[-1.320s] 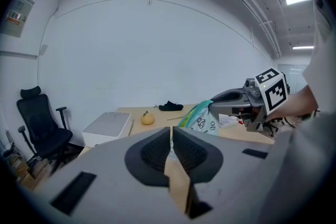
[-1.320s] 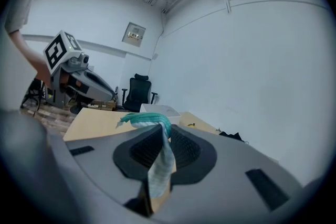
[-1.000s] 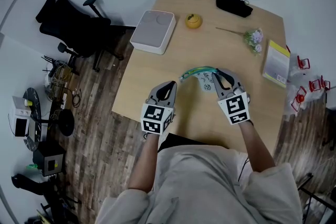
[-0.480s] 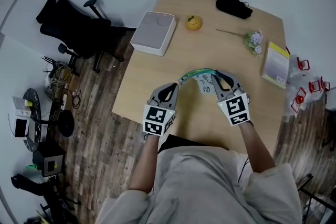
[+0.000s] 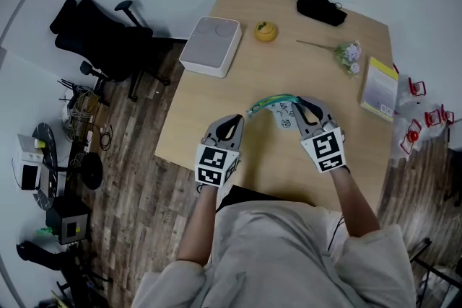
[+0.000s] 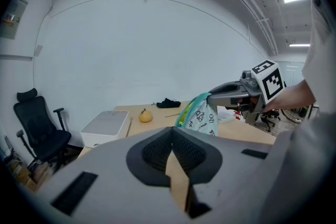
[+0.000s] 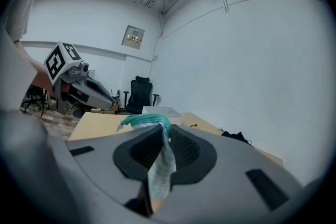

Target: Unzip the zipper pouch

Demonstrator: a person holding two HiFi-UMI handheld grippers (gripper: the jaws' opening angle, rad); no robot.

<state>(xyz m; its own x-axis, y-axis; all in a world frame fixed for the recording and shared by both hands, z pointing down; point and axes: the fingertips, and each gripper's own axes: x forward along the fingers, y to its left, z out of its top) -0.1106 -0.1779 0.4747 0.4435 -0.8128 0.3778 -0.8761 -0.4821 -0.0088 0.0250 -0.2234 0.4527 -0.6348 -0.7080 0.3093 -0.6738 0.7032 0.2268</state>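
Nearest, the person's light sleeves lead to the two grippers over the front edge of the pale wood counter (image 5: 216, 101). The left gripper (image 5: 232, 118) hangs above the counter's near left part, its jaws pressed together with nothing between them. Just beside it, the right gripper (image 5: 306, 107) has its jaws clamped narrowly on one end of the zipper pouch (image 5: 276, 104). The pouch is a light, printed bag with a teal zipper band; it hangs from those jaws above the middle of the counter and reaches toward the left gripper without touching it.

Farther back on the counter lie a flower sprig (image 5: 349, 54) and a yellow-edged book (image 5: 380, 87) at the right, a flat white box (image 5: 210, 44) at the left edge and a small yellow fruit (image 5: 266, 30) beside it. A black bundle (image 5: 321, 7) sits at the far edge.

Around the counter runs dark plank floor (image 5: 137, 177), with a black office chair (image 5: 101, 36) at the far left by the plain white wall.
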